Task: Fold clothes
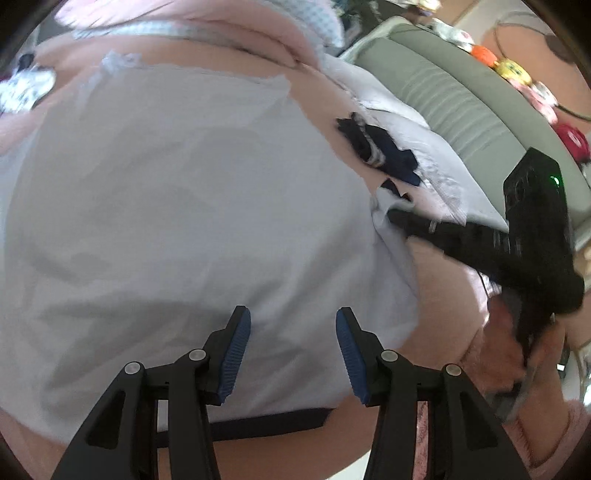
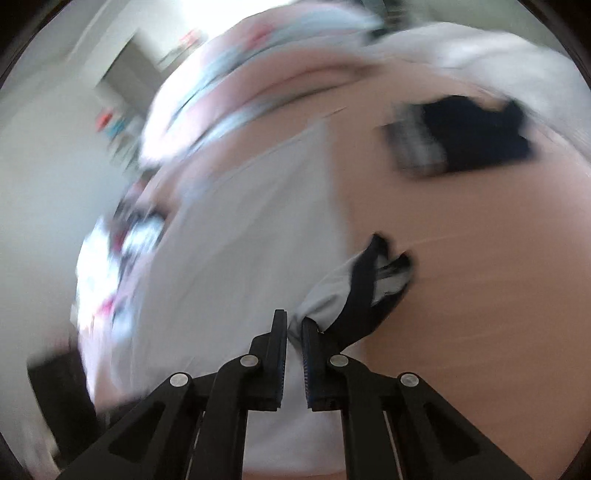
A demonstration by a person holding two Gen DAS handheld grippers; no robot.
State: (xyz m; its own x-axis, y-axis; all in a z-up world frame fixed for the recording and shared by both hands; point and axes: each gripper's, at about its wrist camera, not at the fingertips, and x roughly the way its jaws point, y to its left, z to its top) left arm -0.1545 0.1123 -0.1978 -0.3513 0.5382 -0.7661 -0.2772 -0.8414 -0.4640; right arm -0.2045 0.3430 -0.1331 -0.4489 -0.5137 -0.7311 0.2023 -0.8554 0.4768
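Observation:
A pale blue shirt lies spread flat on a pink sheet; a dark band runs along its near hem. My left gripper hangs open just over the shirt's near edge, nothing between its blue pads. At the shirt's right side my right gripper pinches the sleeve. The blurred right wrist view shows that gripper shut on the sleeve, whose dark cuff sticks out past the fingers, with the shirt stretching away to the left.
A dark navy and striped garment lies on the sheet beyond the sleeve, beside a heap of white clothes. A grey-green padded edge runs along the right. A pink and blue quilt is bunched at the far end. A person's hand holds the right gripper.

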